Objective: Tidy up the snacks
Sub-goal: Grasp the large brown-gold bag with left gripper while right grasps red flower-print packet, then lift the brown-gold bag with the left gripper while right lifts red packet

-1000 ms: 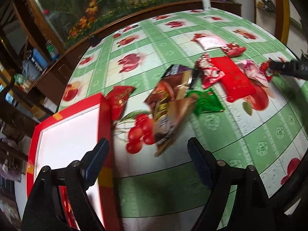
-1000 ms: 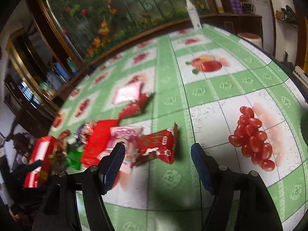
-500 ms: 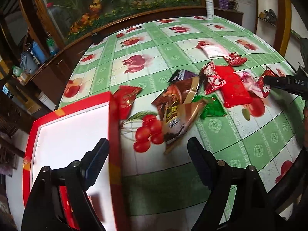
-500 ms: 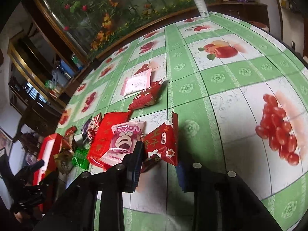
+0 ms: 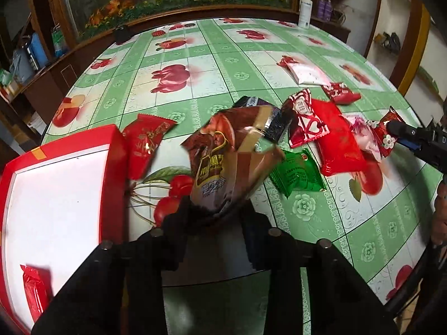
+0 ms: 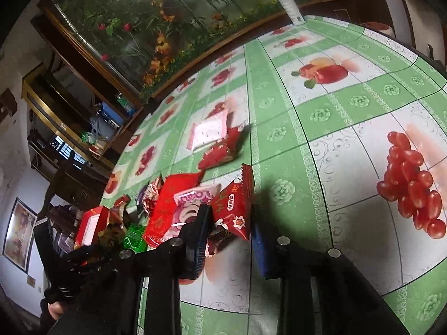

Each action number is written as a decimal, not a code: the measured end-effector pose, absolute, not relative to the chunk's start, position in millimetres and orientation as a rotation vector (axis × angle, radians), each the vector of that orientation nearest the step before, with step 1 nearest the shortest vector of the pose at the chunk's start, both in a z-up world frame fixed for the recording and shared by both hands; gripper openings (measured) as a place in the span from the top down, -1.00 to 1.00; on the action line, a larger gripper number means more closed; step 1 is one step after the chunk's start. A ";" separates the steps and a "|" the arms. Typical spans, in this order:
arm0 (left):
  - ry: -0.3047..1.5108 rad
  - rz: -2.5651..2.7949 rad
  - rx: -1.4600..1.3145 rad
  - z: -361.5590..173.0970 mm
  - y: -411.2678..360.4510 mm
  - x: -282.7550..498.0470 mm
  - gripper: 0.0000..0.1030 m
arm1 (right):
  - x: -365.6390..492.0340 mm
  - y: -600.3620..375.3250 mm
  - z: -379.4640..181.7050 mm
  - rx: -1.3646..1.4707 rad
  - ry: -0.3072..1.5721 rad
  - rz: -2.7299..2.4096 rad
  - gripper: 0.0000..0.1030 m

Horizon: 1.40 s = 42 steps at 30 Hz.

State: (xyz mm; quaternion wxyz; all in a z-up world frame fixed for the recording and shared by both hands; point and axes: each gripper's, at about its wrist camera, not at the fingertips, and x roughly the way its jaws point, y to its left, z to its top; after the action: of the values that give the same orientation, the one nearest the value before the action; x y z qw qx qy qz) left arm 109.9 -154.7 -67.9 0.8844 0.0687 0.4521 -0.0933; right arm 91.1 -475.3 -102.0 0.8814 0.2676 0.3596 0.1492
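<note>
1. Left wrist view: the left gripper (image 5: 216, 217) has its jaws drawn in on the lower end of a brown snack bag (image 5: 223, 162), which stands up tilted from between the fingers at the centre of the frame.
2. Just right of the bag lies a green packet (image 5: 296, 174); behind the bag's top a dark packet (image 5: 275, 124) shows, and right of that a red-and-white heart packet (image 5: 304, 124) overlapping a large red packet (image 5: 338, 139).
3. Left of the bag, a red packet (image 5: 146, 142) leans against the wall of the red box (image 5: 114, 173) at the left edge; a small red packet (image 5: 35, 293) lies inside the box at the lower left.
4. Toward the upper right, a white-pink packet (image 5: 307, 74) and a small red candy packet (image 5: 339, 93) lie apart from the pile on the green fruit-print tablecloth (image 5: 212, 64).
5. Right wrist view: the right gripper (image 6: 230, 231) has its jaws closed in on a red flower-print packet (image 6: 234, 209) at lower centre; the same packet (image 5: 387, 136) appears at the right edge of the left wrist view.
6. Touching it on the left is a pink ring-print packet (image 6: 192, 203), resting on the large red packet (image 6: 173, 195).
7. A white bottle (image 6: 290, 5) stands at the table's far edge, top of frame.
</note>
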 end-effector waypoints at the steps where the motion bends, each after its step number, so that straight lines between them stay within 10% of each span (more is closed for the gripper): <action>1: 0.941 -0.199 0.139 -68.4 -153.1 108.4 0.45 | 89.5 -476.0 -100.7 0.561 0.735 0.316 0.44; 20: 0.898 -0.275 0.148 -50.1 -161.5 78.3 0.55 | 66.7 -442.8 -78.7 0.565 0.598 0.495 0.44; 27: 0.794 -0.129 0.226 -36.9 -169.4 82.4 -0.67 | 68.8 -452.7 -84.0 0.619 0.604 0.505 0.44; 32: 0.850 -0.114 0.289 -53.2 -183.6 106.5 -0.66 | 68.8 -454.0 -84.3 0.615 0.602 0.503 0.44; 35: 0.884 -0.160 0.206 -63.6 -176.3 112.4 0.30 | 67.0 -453.9 -84.0 0.622 0.599 0.499 0.44; 42: 0.845 -0.190 0.121 -50.1 -160.3 97.6 0.37 | 66.5 -450.2 -83.3 0.599 0.606 0.489 0.44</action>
State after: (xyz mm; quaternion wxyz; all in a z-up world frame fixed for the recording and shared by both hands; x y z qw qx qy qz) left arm 97.6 -160.3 -50.1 0.9060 0.0587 0.4090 -0.0921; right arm 66.5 -450.2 -83.3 0.8818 0.2878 0.2908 0.2347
